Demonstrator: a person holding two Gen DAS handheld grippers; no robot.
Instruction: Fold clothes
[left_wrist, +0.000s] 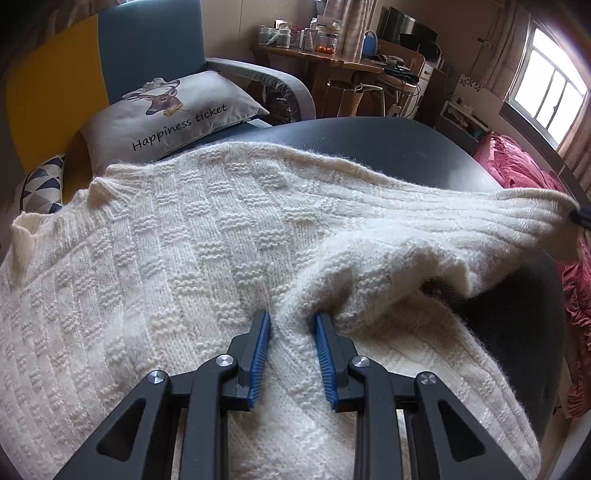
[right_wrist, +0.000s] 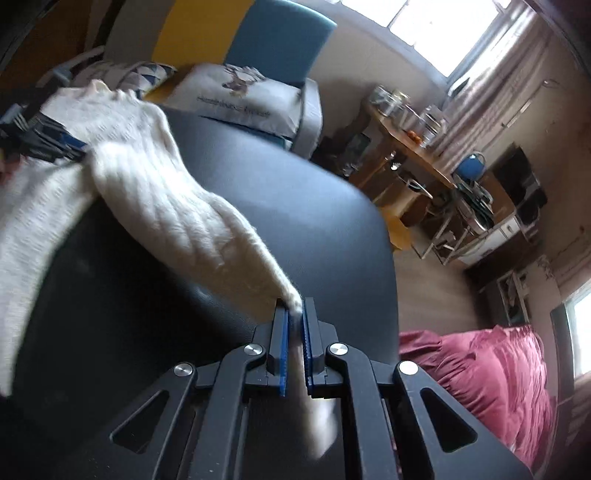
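A cream knitted sweater (left_wrist: 192, 236) lies spread over a dark rounded table (left_wrist: 388, 140). My left gripper (left_wrist: 291, 321) pinches a raised ridge of knit where the sleeve meets the body, its blue pads pressed in from both sides. The ribbed sleeve (left_wrist: 480, 221) stretches off to the right, lifted off the table. In the right wrist view my right gripper (right_wrist: 295, 314) is shut on the sleeve cuff (right_wrist: 293, 301), and the sleeve (right_wrist: 177, 206) runs taut up-left toward the left gripper (right_wrist: 70, 146). The cuff's loose end hangs blurred below the jaws.
A grey pillow printed "Happiness ticket" (left_wrist: 166, 114) rests on a blue and yellow armchair (left_wrist: 147, 40) behind the table. A wooden side table with jars (left_wrist: 314, 55) stands farther back. Pink bedding (left_wrist: 517, 166) lies to the right, under a window (left_wrist: 550, 85).
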